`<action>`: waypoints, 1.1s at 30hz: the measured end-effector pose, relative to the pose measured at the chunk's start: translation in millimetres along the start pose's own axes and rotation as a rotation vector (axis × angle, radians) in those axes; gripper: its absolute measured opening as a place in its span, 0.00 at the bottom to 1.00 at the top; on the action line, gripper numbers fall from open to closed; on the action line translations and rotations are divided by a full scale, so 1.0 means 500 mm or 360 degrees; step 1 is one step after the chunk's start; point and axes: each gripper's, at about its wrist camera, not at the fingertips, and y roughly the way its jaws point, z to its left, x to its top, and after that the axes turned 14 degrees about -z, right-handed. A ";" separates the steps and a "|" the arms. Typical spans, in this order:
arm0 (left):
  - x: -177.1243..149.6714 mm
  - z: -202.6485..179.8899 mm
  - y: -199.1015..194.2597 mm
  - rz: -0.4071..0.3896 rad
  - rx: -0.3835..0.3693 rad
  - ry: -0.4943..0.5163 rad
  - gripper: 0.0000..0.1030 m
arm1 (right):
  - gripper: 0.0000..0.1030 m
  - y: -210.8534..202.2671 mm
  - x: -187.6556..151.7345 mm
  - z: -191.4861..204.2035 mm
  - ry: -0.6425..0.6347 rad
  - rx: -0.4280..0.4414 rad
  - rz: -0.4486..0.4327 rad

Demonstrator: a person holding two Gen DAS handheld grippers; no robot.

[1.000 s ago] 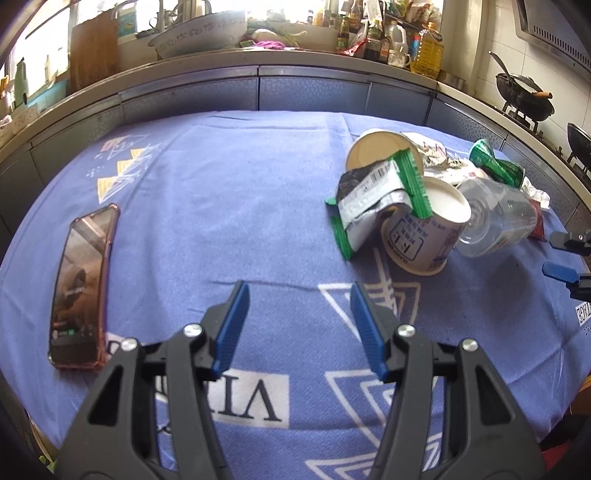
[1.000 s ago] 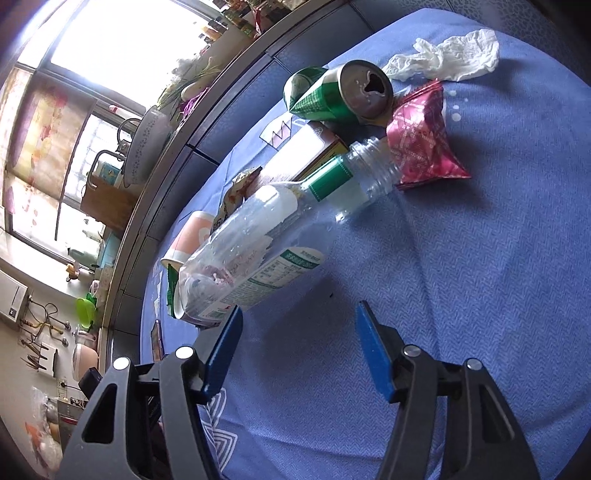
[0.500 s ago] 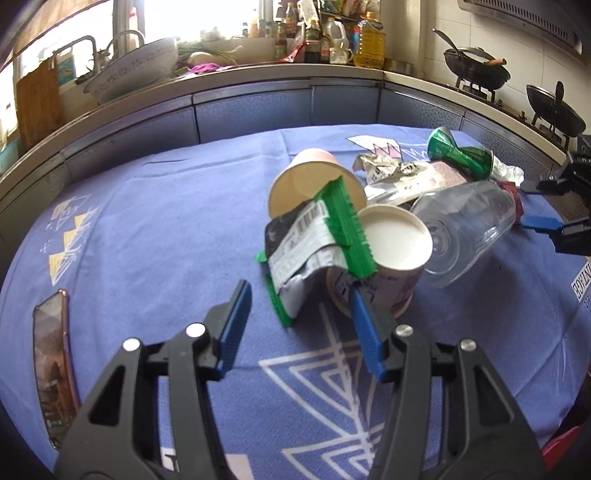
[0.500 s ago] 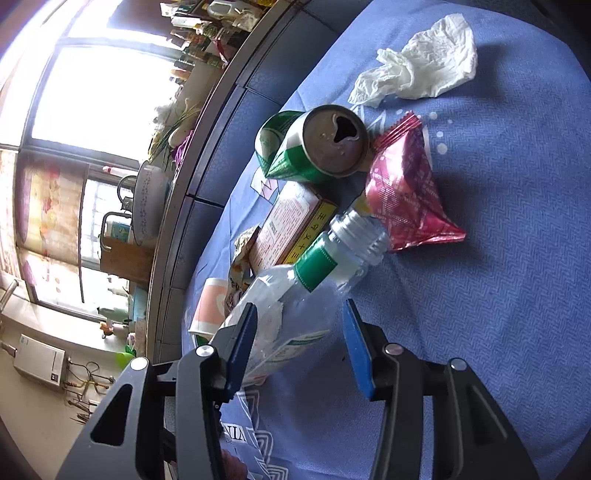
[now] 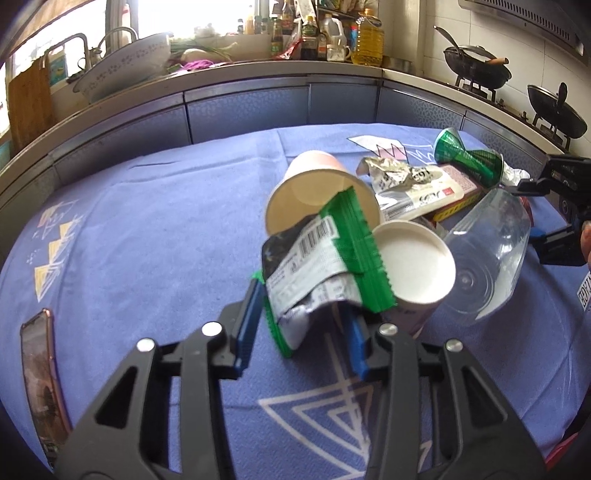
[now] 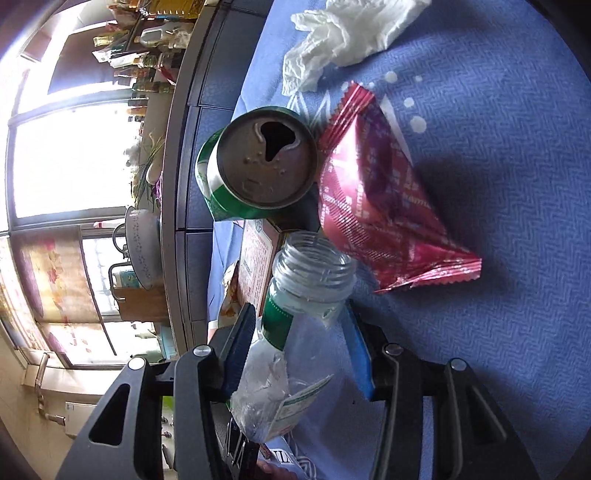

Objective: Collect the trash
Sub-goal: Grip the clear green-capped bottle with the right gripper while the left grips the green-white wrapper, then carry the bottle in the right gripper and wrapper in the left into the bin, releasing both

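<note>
A pile of trash lies on the blue tablecloth (image 5: pixel 155 236). My left gripper (image 5: pixel 301 325) is open, its blue pads on either side of a green and silver snack wrapper (image 5: pixel 317 266) that leans on a white paper cup (image 5: pixel 413 266). A tan paper cup (image 5: pixel 314 192) lies behind. My right gripper (image 6: pixel 299 347) straddles the neck of a clear plastic bottle (image 6: pixel 295 325), pads close on both sides; the same bottle shows in the left wrist view (image 5: pixel 487 258). A green can (image 6: pixel 258 162), a red wrapper (image 6: pixel 373 206) and a white tissue (image 6: pixel 347 33) lie beyond it.
A phone (image 5: pixel 40 373) lies at the table's left edge. A flat box (image 5: pixel 458 192) and crumpled foil packet (image 5: pixel 391 173) lie in the pile. The kitchen counter (image 5: pixel 258 74) with bottles and a basin runs behind; woks (image 5: pixel 476 66) stand on the right.
My left gripper moved forward until the green wrapper sits between its pads. My right gripper moved forward along the bottle to its neck and narrowed around it.
</note>
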 end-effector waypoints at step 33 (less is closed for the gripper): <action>0.031 -0.189 -0.159 -0.0075 -0.0459 -0.0156 0.04 | 0.38 -0.301 -0.077 0.098 -0.0761 0.0244 -0.0327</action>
